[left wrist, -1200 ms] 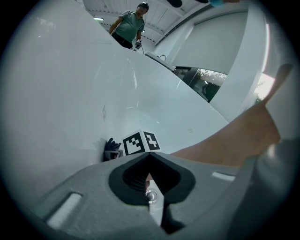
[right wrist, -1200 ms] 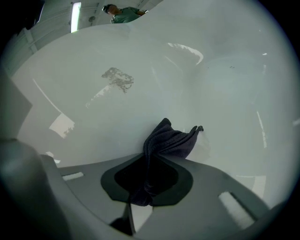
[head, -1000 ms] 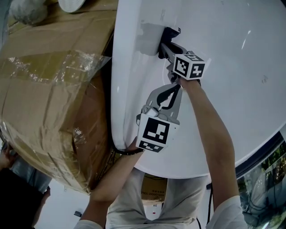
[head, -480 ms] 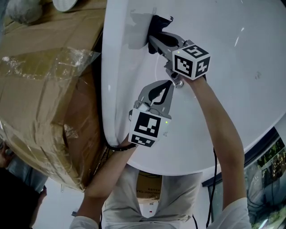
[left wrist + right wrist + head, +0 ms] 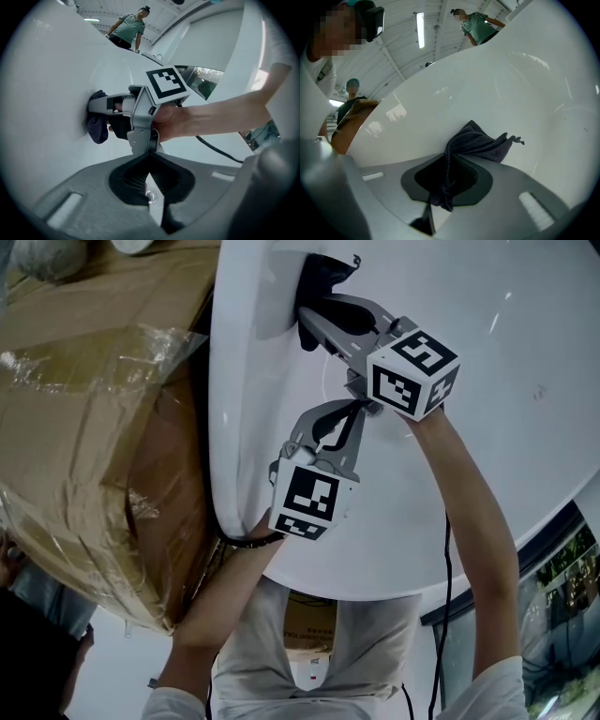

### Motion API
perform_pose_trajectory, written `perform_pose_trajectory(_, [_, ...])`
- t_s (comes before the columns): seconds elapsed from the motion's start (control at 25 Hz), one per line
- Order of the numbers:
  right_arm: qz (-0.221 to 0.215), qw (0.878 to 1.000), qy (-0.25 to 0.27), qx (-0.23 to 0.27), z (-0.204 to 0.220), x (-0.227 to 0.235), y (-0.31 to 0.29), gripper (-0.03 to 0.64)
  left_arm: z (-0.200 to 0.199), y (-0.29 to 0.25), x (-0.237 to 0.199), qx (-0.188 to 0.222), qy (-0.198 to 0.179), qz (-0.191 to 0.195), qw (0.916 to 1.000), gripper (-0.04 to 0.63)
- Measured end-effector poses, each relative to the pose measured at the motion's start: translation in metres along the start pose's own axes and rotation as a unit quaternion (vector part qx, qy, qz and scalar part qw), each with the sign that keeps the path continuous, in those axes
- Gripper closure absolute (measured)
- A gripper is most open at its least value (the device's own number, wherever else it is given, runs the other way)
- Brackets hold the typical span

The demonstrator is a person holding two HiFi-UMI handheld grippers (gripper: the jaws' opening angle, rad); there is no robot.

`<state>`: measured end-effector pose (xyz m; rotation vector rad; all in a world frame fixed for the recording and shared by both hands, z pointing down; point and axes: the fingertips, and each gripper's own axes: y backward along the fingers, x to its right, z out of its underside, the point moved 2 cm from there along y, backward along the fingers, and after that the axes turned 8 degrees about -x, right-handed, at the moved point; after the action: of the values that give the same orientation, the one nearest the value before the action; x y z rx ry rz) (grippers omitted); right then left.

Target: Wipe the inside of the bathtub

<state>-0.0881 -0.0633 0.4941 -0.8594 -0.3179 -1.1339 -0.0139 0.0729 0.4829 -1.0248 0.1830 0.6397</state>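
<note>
Right tongs (image 5: 445, 187) pinch just a fold of cloth (image 5: 480, 143) against the bathtub (image 5: 525, 427) wall (left tongs (image 5: 150, 164) pressed together, empty); friction could tug it free.

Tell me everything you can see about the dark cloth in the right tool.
The cloth is dark, navy to charcoal, and looks like soft, napped fabric. It is crumpled and pinched between the shut jaws of the right tool. A twisted tail hangs back through the jaws' opening, and the larger part fans out past the tips, with a frayed corner sticking out. That front part lies against the glossy white wall of the bathtub. Nothing else touches it.
</note>
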Motion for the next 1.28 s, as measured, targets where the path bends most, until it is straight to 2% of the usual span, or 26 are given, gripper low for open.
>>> perform_pose_trajectory(0.32, [-0.026,0.997,0.066,-0.014,-0.016,-0.023,0.006,0.572,0.003,0.003,0.004,-0.005,-0.026,-0.005,0.9996,0.597])
perform_pose_trajectory(0.48, [-0.033,0.997,0.067,-0.008,-0.019,-0.032,0.009,0.572,0.001,0.010,-0.001,-0.006,-0.009,-0.013,0.9999,0.597])
perform_pose_trajectory(0.64, [-0.039,0.997,0.067,0.002,-0.024,-0.040,0.013,0.572,0.008,0.021,-0.001,-0.008,-0.009,-0.024,0.9997,0.597])
perform_pose_trajectory(0.76, [-0.048,0.997,0.067,0.008,-0.028,-0.052,0.016,0.572,0.020,0.027,-0.004,-0.012,0.016,-0.030,0.9993,0.597])
perform_pose_trajectory(0.96, [-0.056,0.996,0.065,0.024,-0.032,-0.069,0.024,0.572,0.019,0.029,0.002,-0.009,-0.009,-0.029,0.9995,0.597])
perform_pose_trajectory(1.28, [-0.072,0.994,0.071,0.046,-0.040,-0.094,0.032,0.572,0.032,0.039,0.011,-0.015,0.001,-0.029,0.9995,0.597])
